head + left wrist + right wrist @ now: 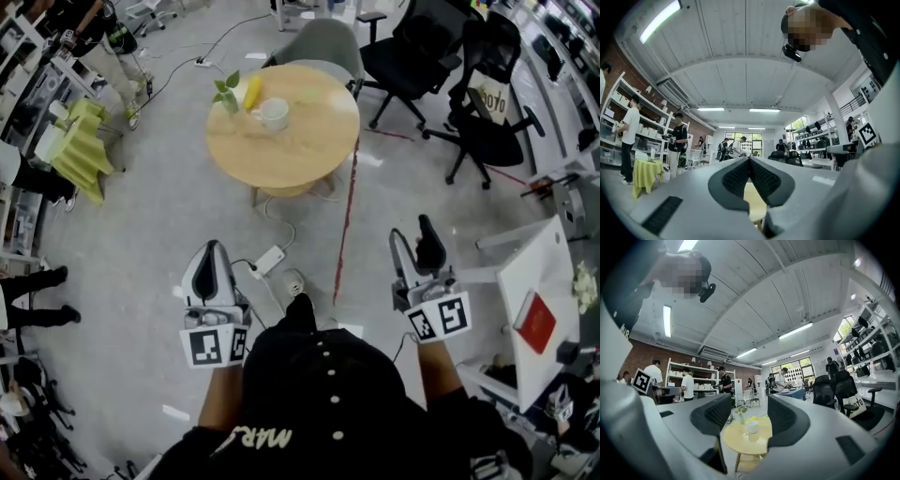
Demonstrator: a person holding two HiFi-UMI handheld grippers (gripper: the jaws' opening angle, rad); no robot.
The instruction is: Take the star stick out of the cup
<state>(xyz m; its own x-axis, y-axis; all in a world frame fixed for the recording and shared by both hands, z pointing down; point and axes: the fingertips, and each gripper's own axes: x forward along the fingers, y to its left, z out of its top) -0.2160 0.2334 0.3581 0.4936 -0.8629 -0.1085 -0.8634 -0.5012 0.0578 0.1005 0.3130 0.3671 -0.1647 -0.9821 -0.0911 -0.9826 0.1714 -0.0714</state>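
Covering most of the head view, the grey floor [141, 234] is crossed by a red tape line [349, 211]. The round wooden table [291, 145] is seen whole there. In the left gripper view it is reduced to a pale sliver under the jaws.

The lower edge of the head view is filled by a dark cap [323, 375], so the person's arms are largely hidden. Black office chairs [427, 52] are cut off at the top edge.

Left gripper [213, 251]: jaws are pressed together at the tips, with nothing between them. Right gripper [414, 240]: jaws are held wide apart and empty. Only the distant table is framed in the gap. Both are held low over the floor, well apart from the table.

The white cup [274, 113] is set upright on the far left part of the tabletop, with a green plant sprig [226, 91] just beside it. The yellow star stick [251, 92] is seen at the cup's far rim. Its shape is too small to resolve. Whether it rests in the cup or lies behind it cannot be told.
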